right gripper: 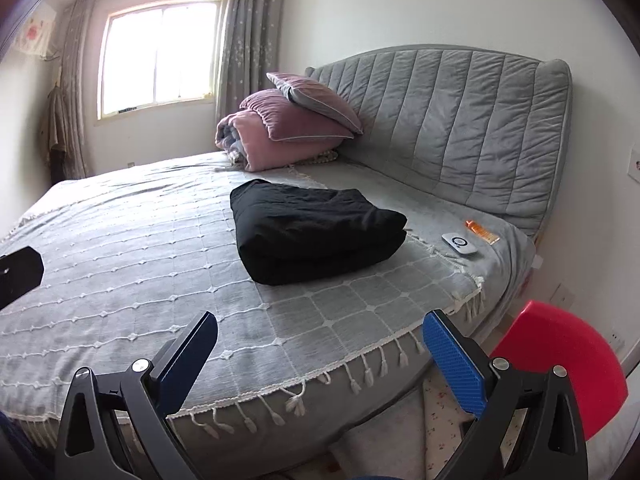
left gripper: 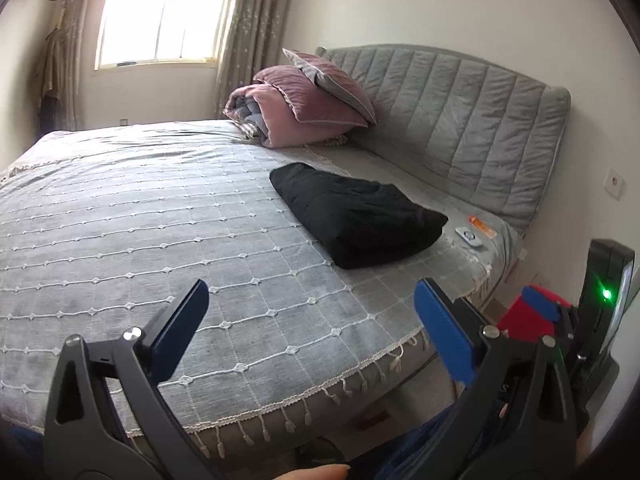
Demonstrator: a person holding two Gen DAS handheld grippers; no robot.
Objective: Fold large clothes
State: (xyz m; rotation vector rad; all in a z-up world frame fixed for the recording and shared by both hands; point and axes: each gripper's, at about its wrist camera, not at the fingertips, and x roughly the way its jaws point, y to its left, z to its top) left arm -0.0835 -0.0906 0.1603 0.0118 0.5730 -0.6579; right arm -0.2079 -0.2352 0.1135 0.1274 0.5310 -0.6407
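A black garment (left gripper: 356, 216) (right gripper: 316, 236) lies folded into a thick rectangle on the grey bed (left gripper: 140, 216) (right gripper: 120, 240), toward the headboard side. My left gripper (left gripper: 312, 332) hangs open over the bed's near edge, well short of the garment, with nothing between its blue pads. My right gripper (right gripper: 320, 364) is open too, above the fringed edge of the bedspread, also short of the garment and empty. In the left wrist view the right gripper's body with a green light (left gripper: 600, 304) shows at the far right.
Pink pillows and a rolled quilt (left gripper: 296, 100) (right gripper: 280, 124) are stacked by the grey headboard (left gripper: 460, 120). A small white device (right gripper: 460, 244) and an orange tube (right gripper: 482, 232) lie near the bed's right corner. A red stool (right gripper: 568, 364) stands on the floor at the right.
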